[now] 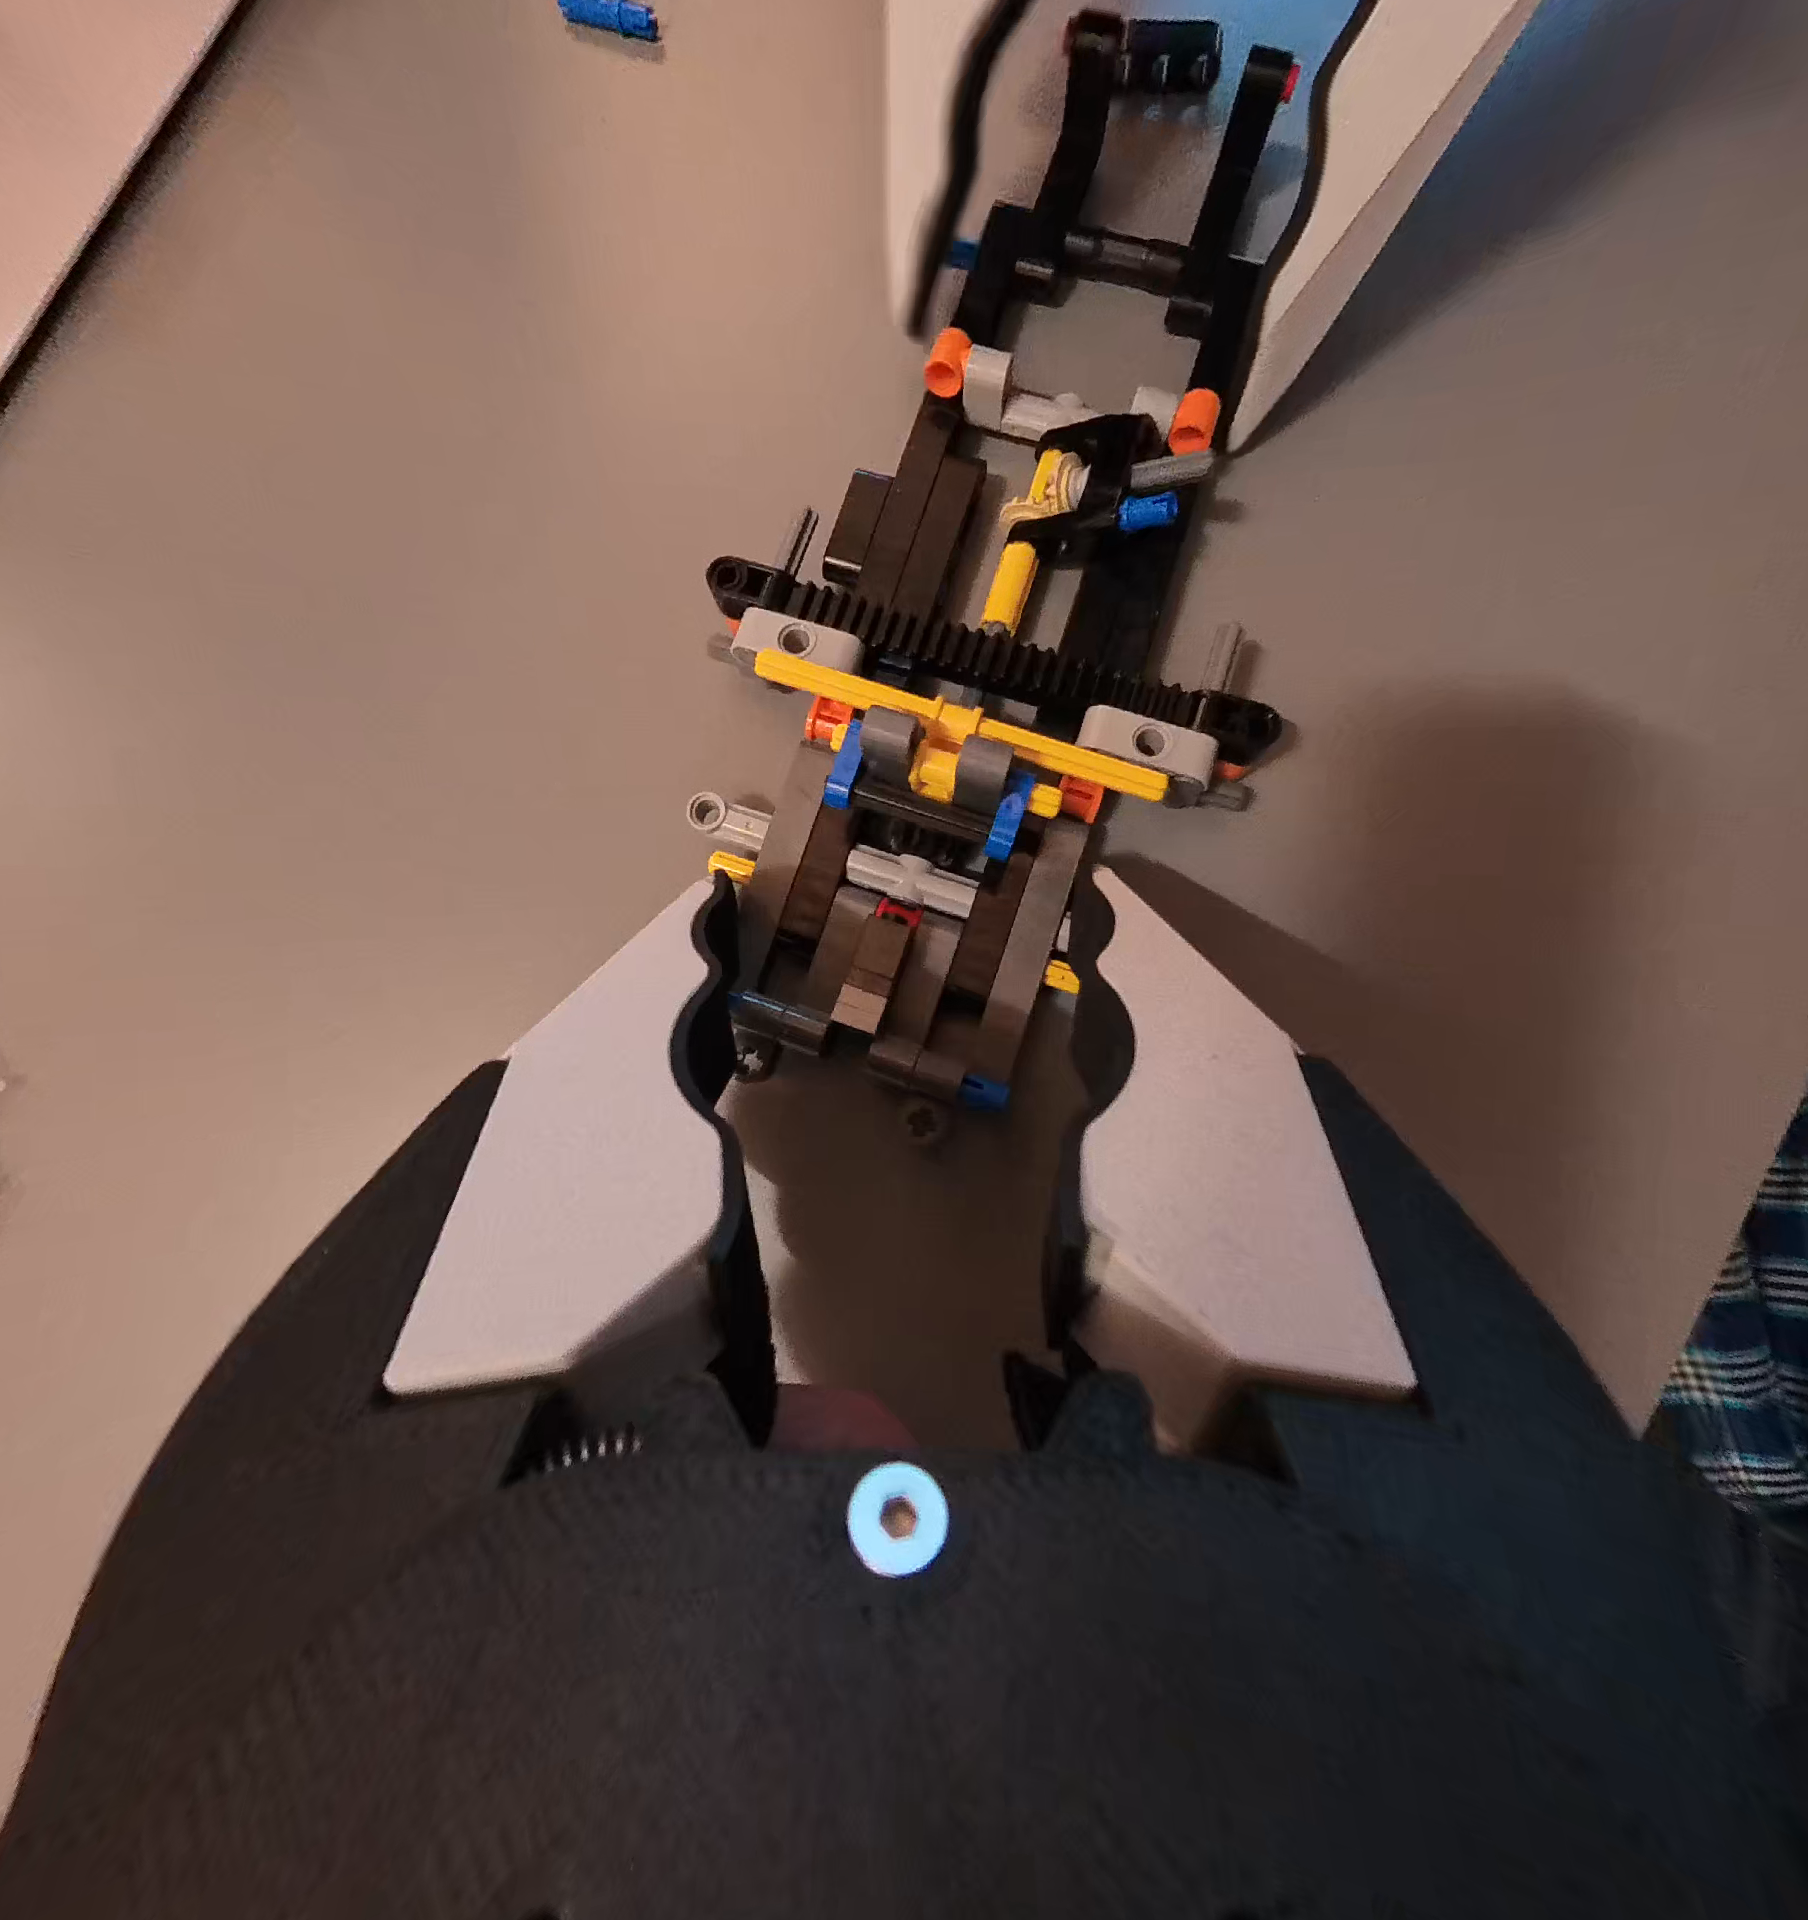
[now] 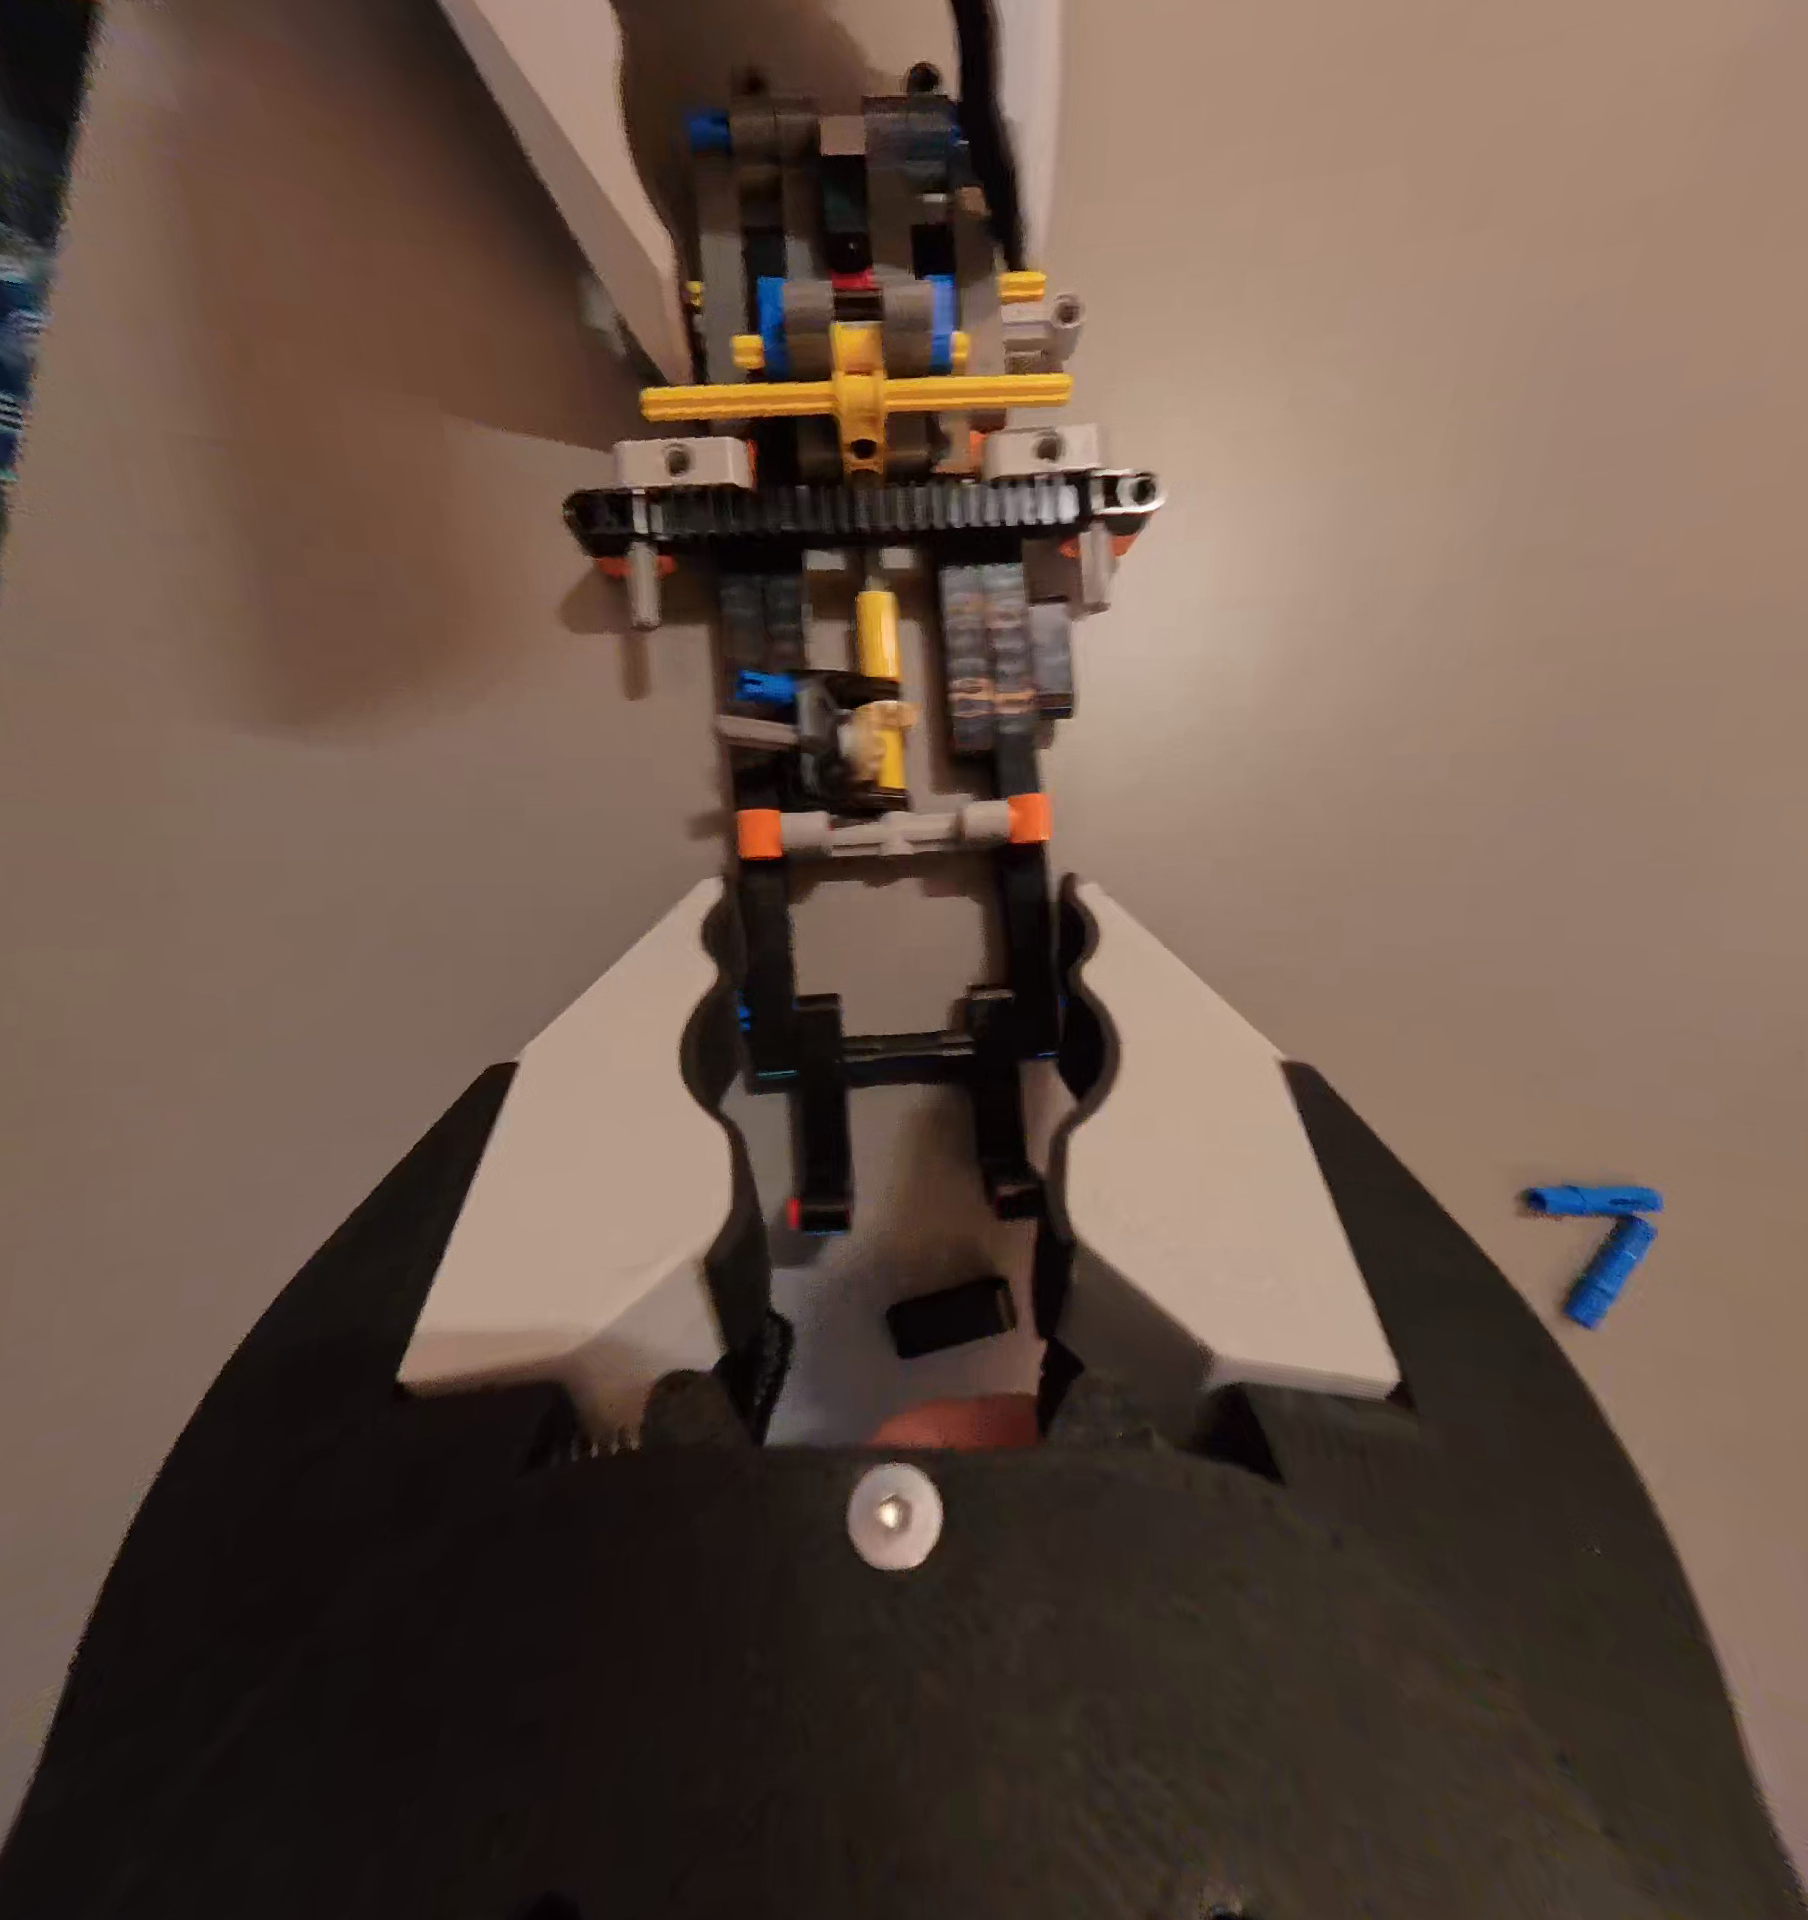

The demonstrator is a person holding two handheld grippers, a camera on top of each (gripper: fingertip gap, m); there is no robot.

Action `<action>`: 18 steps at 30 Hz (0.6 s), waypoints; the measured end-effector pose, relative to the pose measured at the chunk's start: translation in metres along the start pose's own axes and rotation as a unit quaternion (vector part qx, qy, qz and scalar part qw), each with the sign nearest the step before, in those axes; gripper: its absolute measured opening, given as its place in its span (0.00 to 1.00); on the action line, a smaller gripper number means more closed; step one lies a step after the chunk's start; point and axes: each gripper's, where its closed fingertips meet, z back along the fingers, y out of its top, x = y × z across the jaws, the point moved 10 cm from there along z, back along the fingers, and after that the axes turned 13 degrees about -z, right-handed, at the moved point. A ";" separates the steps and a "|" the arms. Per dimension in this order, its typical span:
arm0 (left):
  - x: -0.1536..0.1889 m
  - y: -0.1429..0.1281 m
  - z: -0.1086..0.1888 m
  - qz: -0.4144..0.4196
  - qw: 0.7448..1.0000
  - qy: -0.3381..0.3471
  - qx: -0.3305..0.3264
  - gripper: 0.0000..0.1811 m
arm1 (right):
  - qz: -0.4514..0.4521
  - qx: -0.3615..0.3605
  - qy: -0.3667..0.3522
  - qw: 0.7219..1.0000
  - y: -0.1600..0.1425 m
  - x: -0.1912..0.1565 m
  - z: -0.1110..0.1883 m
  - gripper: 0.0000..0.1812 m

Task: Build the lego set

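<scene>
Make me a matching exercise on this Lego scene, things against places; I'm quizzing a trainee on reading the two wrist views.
Things:
1. left claw
2. right claw
3. black toothed rack
4. two loose blue pins

Places:
A. lying on the table, apart from the model
B. gripping the grey-beamed end of the model
C. running across the model beside the yellow cross axle
D. gripping the end with two long black arms

Pairs: 1-B, 2-D, 3-C, 4-A

Left gripper (image 1: 895, 914) closed onto one end of the lego chassis (image 1: 983, 665) — fingers pressed against both sides. Right gripper (image 2: 895, 925) clamped on the opposite end, tips facing the left one — pointing toward each other.
</scene>
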 end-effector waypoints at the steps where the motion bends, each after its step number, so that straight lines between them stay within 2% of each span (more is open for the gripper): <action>1: 0.000 0.000 0.000 0.002 1.000 0.001 -0.001 0.34 | -0.004 0.001 0.006 1.000 -0.001 0.001 0.000 0.31; 14: 0.003 0.000 -0.001 0.015 1.000 0.009 0.001 0.34 | -0.011 0.005 0.026 1.000 0.000 0.006 0.001 0.30; 15: 0.003 0.000 -0.001 0.019 1.000 0.012 0.002 0.34 | -0.011 0.015 0.019 1.000 0.001 0.005 0.004 0.33; 16: 0.004 0.000 0.000 0.024 1.000 0.016 0.001 0.34 | -0.016 0.025 0.013 0.999 0.001 0.006 0.011 0.40; 18: 0.006 0.000 0.000 0.038 0.999 0.029 0.002 0.34 | -0.026 0.045 -0.001 0.999 -0.002 0.008 0.032 0.39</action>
